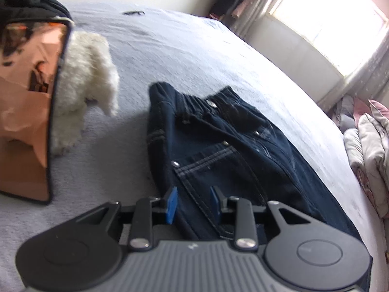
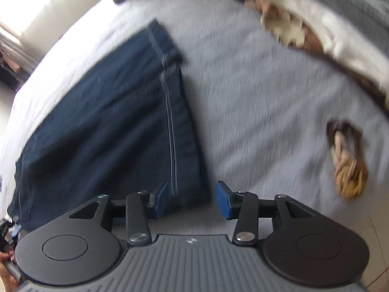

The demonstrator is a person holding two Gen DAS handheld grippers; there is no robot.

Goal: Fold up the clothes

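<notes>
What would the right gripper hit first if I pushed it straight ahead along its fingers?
Most likely the dark blue jeans: the right gripper is open, with the trouser leg's edge lying between its fingers. Beyond that edge is only bare grey bedsheet. The picture is blurred, so height above the fabric is unclear.

Both wrist views close above jeans (image 1: 218,146)

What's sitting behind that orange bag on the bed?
A fluffy white item pokes out from behind the orange bag; blurred, perhaps a plush toy. The bag covers the rest.
</notes>
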